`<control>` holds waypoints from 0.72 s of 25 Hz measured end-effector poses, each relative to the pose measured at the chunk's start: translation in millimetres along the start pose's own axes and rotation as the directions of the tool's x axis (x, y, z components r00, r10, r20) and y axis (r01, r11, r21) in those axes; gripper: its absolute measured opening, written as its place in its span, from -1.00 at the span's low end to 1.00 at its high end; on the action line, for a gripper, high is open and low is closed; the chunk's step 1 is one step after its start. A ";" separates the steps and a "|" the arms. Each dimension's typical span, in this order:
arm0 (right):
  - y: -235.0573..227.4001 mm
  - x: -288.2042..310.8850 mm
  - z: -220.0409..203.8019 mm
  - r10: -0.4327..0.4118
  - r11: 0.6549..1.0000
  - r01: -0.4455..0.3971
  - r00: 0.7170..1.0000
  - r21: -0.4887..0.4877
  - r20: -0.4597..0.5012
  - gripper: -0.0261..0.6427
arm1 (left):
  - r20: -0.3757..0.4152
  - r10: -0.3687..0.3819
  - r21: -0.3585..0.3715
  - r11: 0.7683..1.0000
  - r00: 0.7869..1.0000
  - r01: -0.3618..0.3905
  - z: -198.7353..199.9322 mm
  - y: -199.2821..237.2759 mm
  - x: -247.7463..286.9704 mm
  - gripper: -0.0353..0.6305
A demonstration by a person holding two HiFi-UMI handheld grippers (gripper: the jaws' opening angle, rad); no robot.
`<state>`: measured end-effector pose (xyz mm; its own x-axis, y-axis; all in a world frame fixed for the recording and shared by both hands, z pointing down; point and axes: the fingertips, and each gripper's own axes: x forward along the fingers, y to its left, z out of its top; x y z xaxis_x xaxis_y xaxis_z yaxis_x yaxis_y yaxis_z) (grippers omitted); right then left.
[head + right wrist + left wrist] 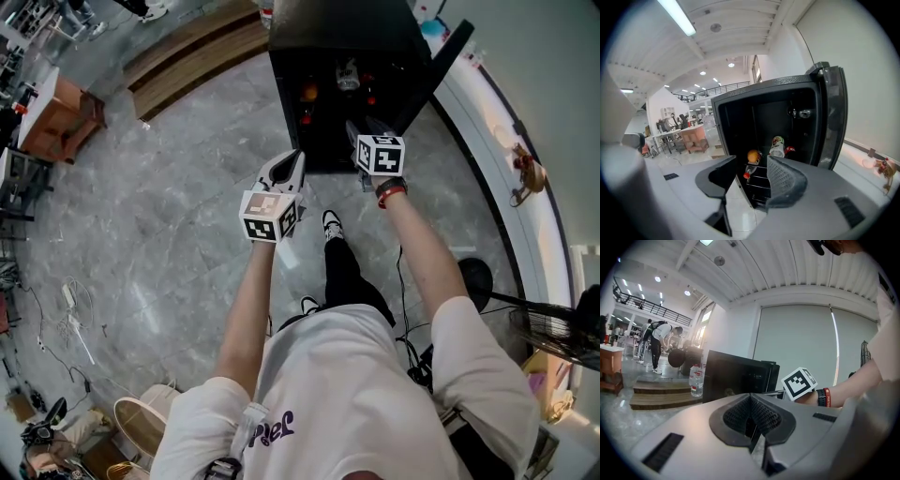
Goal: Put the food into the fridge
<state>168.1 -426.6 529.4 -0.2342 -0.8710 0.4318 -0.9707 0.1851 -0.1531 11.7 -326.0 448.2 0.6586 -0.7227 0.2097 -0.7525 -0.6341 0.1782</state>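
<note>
The food lies inside the open fridge (337, 28), at the person's 12 o'clock: an orange (753, 156), a can (777, 146) and a red item (790, 150) half hidden behind it. Lower shelves are too dark to read. The right gripper (752, 164) faces them, jaws partly apart, empty. The left gripper (751, 414), at its 8 o'clock, is closed on nothing.

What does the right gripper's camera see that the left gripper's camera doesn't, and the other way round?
Only the right gripper view looks into the open fridge: an orange fruit and a white container on a shelf, seen between the right gripper's parted, empty jaws. Only the left gripper view shows a water bottle on a wooden step, a wrist with a red band, and the left gripper's jaws closed together. Both show the black fridge.
</note>
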 end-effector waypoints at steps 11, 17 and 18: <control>18.0 -66.8 4.1 0.010 1.000 -0.010 0.998 -0.001 0.064 -0.33 | 0.014 0.012 0.035 0.999 1.000 -0.012 12.1 -9.6 -32.8 -0.84; 35.4 -98.4 3.6 0.026 1.000 -0.026 0.995 0.001 0.100 -0.37 | 0.028 0.043 0.034 0.998 0.999 -0.044 16.6 -8.4 -51.5 -0.84; 37.5 -103.2 4.2 0.027 1.000 -0.027 0.994 0.001 0.107 -0.37 | 0.031 0.048 0.032 0.998 0.998 -0.049 17.5 -8.5 -53.4 -0.84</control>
<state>156.1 -331.6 475.3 -0.2533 -0.9094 0.3299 -0.9639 0.2084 -0.1655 -17.0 -286.9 418.6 0.6219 -0.7603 0.1877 -0.7830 -0.6068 0.1366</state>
